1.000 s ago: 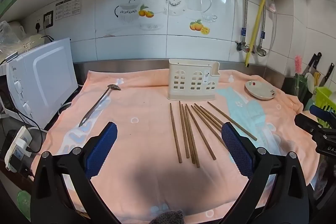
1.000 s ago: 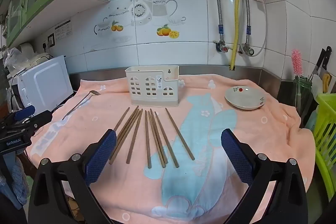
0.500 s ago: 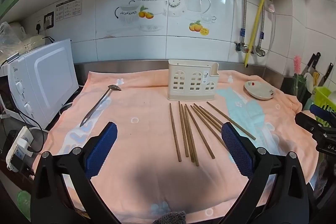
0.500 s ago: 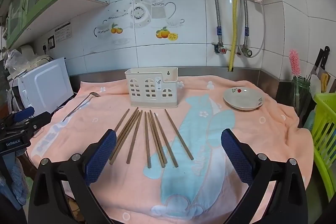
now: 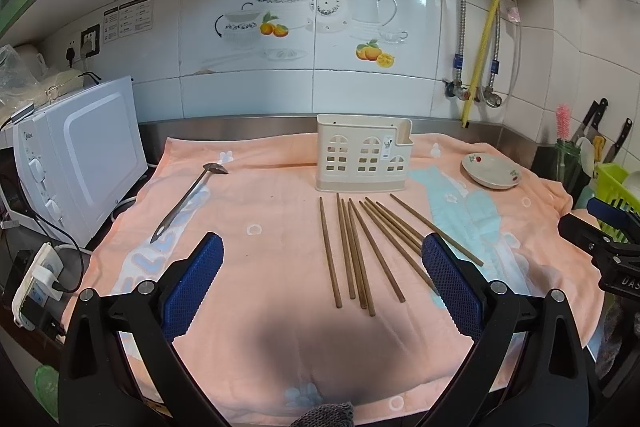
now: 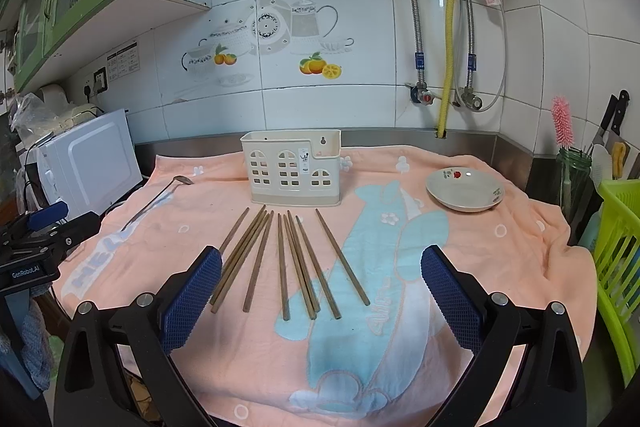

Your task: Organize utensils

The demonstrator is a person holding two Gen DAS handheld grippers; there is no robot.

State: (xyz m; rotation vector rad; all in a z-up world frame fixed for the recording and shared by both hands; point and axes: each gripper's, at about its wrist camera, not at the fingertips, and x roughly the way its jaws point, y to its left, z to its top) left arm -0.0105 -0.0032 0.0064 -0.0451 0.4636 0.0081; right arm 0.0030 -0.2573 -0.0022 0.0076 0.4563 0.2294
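Both the left tongs (image 5: pixel 320 279) and right tongs (image 6: pixel 320 283) gape wide at bottom centre, holding nothing. Chopsticks (image 6: pixel 288 263) lie fanned mid-frame on the worktop (image 6: pixel 460 267), the holder (image 6: pixel 292 169) just behind them. A spoon (image 5: pixel 188 199) lies centre-left and a dish (image 6: pixel 464 189) centre-right.

A home kitchen. White wall tiles (image 6: pixel 328 107) carry teapot decals, a microwave (image 5: pixel 80 163) stands left, and knives (image 5: pixel 596 123) (far right) hang beside gas pipes (image 6: pixel 448 27).
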